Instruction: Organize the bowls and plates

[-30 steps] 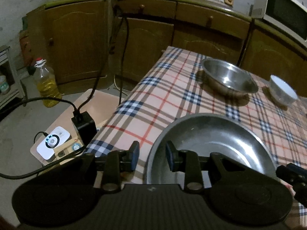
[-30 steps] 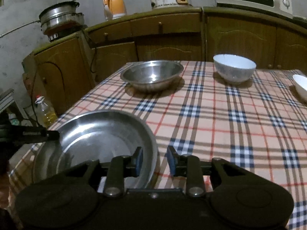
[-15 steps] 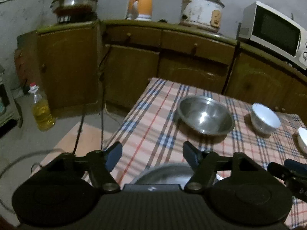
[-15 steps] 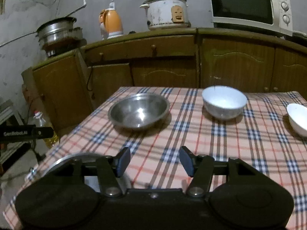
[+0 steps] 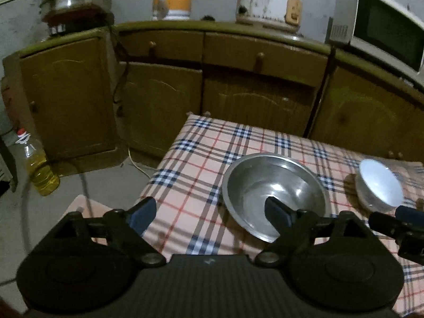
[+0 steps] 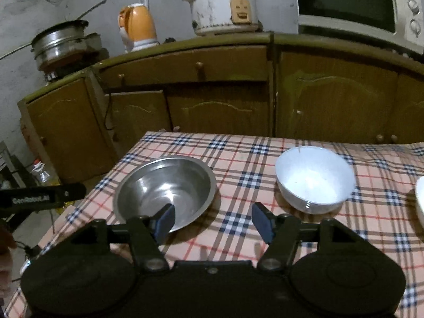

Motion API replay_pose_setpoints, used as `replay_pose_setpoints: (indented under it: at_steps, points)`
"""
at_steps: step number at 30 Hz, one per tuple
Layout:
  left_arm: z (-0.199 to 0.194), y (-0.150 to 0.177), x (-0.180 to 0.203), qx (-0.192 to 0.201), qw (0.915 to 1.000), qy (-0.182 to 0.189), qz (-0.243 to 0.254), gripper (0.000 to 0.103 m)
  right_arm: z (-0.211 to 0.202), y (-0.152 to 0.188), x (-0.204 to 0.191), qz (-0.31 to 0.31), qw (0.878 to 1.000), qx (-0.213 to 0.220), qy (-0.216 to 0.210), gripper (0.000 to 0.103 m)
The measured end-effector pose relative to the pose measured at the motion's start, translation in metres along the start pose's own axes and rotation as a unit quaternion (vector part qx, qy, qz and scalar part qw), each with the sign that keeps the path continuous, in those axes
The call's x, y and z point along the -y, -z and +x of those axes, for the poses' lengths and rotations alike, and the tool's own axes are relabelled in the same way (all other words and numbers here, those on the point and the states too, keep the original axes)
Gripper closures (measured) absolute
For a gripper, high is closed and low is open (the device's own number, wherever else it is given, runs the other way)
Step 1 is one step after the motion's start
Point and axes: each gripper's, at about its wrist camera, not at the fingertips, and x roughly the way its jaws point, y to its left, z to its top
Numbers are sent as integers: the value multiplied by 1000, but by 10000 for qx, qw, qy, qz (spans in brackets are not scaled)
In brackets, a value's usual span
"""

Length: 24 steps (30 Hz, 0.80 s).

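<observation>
A second white bowl [image 6: 420,201] is cut off at the right edge of the right view, barely a sliver showing. Both tongs are spreading wider with nothing between them: left tongs [image 5: 209,212] low centre, right tongs [image 6: 213,222] low centre. Above them on the plaid desk [image 6: 238,159], steel bowl [image 6: 165,185] sits centre-left, white bowl [image 6: 315,179] centre-right, apart.

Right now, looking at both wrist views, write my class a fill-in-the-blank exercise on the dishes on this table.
1. The steel bowl stands on a ____ tablecloth.
2. Beside it stands a ____ bowl.
3. On the cabinet, the rice cooker stands beside an ____ kettle.

Missing words: checked; white; orange
</observation>
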Motion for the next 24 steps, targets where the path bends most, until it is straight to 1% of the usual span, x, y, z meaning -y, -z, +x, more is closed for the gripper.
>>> replay_pose_setpoints:
  at_steps: [3,6,9,13,14,15,16,17,18,19,20,22,24]
  points:
    - [24,-5,4,-108,9999,12,53,12,24,-3,2,7,9999,-137,3,26]
    - [46,-6,8,-240,9997,33,85,13,48,-1,6,191,9994,-299,-38,26]
    - [67,-4,11,-408,9991,42,105,17,71,1,9,215,9987,-463,-12,26]
    - [90,1,13,-588,9982,53,52,25,94,5,10,263,9978,-599,-99,26]
    - [94,2,13,-623,9980,47,47,28,99,6,10,302,9975,-626,-120,26]
    - [98,3,14,-659,9978,45,56,39,104,6,11,356,9971,-660,-154,27]
    - [102,4,14,-707,9975,54,80,53,106,7,12,400,9968,-672,-192,28]
    - [104,5,15,-757,9971,71,85,59,109,7,13,474,9962,-678,-258,39]
    - [106,6,15,-796,9967,138,89,73,111,7,13,527,9956,-693,-341,59]
    - [106,6,16,-806,9965,218,78,80,111,7,12,550,9953,-679,-422,66]
    - [105,7,16,-803,9964,251,74,81,110,6,10,523,9954,-660,-448,78]
    - [99,7,20,-728,9969,256,139,83,106,5,5,406,9968,-580,-358,79]
    - [92,6,20,-676,9972,304,105,84,101,4,7,451,9970,-522,-362,79]
